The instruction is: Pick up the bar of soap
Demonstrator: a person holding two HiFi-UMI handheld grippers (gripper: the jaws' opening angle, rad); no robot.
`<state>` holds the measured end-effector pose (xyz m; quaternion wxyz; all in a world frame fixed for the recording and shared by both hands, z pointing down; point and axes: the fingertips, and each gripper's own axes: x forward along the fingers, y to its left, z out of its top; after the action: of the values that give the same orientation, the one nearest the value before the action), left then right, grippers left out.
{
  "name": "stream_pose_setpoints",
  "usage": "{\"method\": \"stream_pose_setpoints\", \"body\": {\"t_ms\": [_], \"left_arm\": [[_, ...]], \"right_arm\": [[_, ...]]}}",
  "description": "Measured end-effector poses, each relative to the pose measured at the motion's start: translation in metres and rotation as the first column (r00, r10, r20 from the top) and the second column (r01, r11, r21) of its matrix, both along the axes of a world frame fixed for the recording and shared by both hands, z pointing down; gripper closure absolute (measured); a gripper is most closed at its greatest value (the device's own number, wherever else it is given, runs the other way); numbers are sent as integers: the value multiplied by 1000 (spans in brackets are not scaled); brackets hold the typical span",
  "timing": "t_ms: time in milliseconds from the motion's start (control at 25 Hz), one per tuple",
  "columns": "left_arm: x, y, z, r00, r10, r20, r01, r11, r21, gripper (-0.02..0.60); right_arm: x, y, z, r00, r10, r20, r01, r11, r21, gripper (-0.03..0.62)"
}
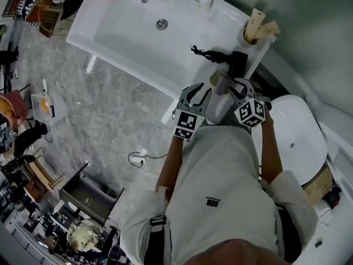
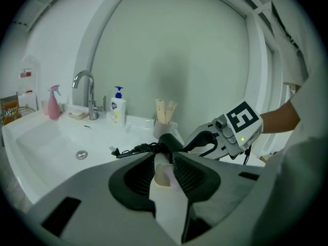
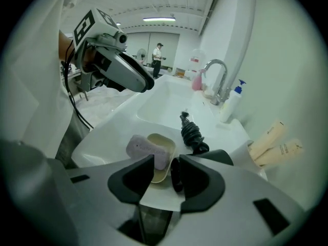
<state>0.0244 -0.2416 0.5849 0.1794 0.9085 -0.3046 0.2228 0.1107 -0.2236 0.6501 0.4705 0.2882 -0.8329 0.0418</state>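
A lavender bar of soap (image 3: 145, 148) lies half on a cream soap dish (image 3: 163, 160) at the near right corner of the white sink counter (image 1: 182, 65). In the head view the dish (image 1: 219, 81) sits between both grippers. My right gripper (image 3: 166, 170) is shut, its tips right at the dish's near rim, which they partly hide. My left gripper (image 3: 146, 83) hovers shut above and to the left of the soap. In the left gripper view the soap (image 2: 177, 181) and dish (image 2: 161, 173) show just beyond its jaws. A black hair dryer (image 3: 193, 135) lies just behind the dish.
The basin with its drain (image 1: 161, 24) lies to the left. A faucet (image 2: 87, 88), a pump bottle (image 2: 118, 106) and a pink spray bottle (image 2: 53, 102) stand along the back. A cup of tubes (image 1: 255, 31) stands at the counter's right end. A white toilet (image 1: 295, 137) is at my right.
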Motion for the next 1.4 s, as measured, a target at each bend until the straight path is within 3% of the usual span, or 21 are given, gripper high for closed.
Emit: {"method": "stream_pose_setpoints", "body": {"t_ms": [120, 280, 520, 840, 1040, 1240, 1400], "left_arm": [[2, 2, 5, 1000, -13, 23, 14, 1000, -7, 453], [3, 5, 10, 999, -50, 22, 50, 998, -26, 454], [-5, 6, 16, 995, -99, 19, 99, 994, -43, 454], [-3, 22, 9, 988, -155, 18, 156, 986, -50, 456], [-21, 8, 20, 982, -187, 21, 188, 980, -59, 456], [-25, 6, 24, 977, -212, 25, 214, 975, -65, 457], [-27, 5, 25, 973, -229, 26, 230, 971, -66, 457]], "right_arm": [[-4, -2, 4, 989, -130, -72, 131, 991, 4, 441], [-13, 3, 11, 952, -291, -100, 290, 957, -26, 428], [-25, 7, 22, 895, -434, -101, 428, 901, -74, 408], [-19, 22, 24, 822, -556, -124, 544, 830, -121, 357], [-34, 10, 38, 758, -639, -133, 620, 768, -157, 335], [-36, 7, 37, 735, -664, -138, 646, 747, -156, 335], [-39, 7, 41, 689, -703, -174, 683, 711, -169, 335]]}}
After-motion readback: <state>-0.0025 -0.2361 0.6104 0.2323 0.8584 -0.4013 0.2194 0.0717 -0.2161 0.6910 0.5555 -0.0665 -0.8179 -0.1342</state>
